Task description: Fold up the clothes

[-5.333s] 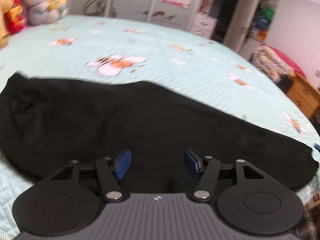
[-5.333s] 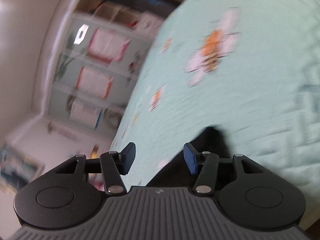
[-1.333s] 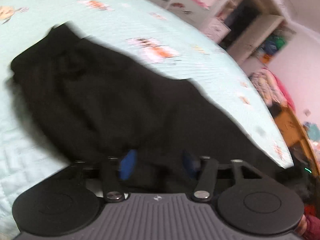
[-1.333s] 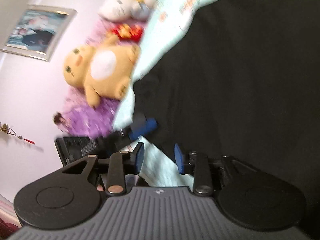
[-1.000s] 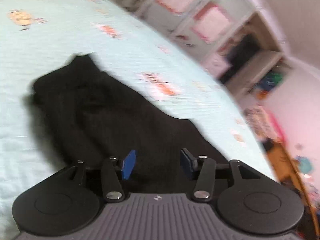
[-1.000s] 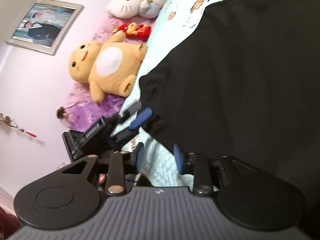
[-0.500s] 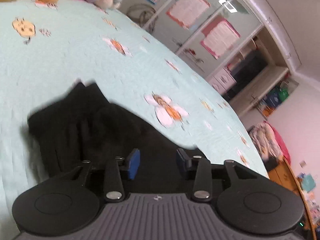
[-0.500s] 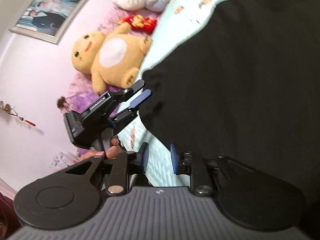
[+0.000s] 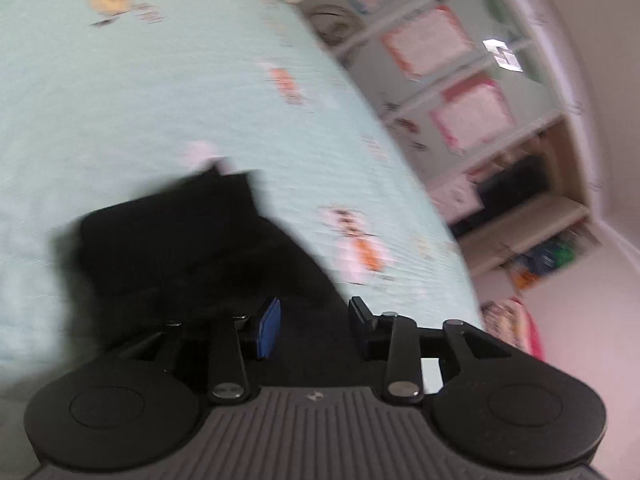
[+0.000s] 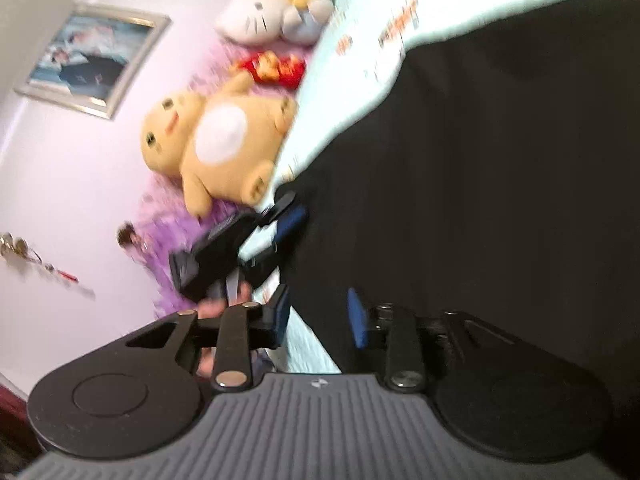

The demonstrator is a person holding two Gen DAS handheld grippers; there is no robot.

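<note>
We have the black garment [image 9: 192, 248] lying on the bed [image 9: 140, 92]. Our left gripper [image 9: 313, 322] closes over its near edge to catch it; our right gripper [image 10: 318, 316] is opening astride the same hem, gripping nothing yet.

**No readable text in either view**

Motion blur leaves no word, number or brand legible. The pink-framed sheets [image 9: 472, 120] on the cupboard doors show no readable writing. The white lettering on the side of the left gripper [image 10: 280, 216], seen from the right wrist, is smeared past reading. A small emblem [image 9: 316, 397] on the left gripper's grey body carries no letters.
</note>
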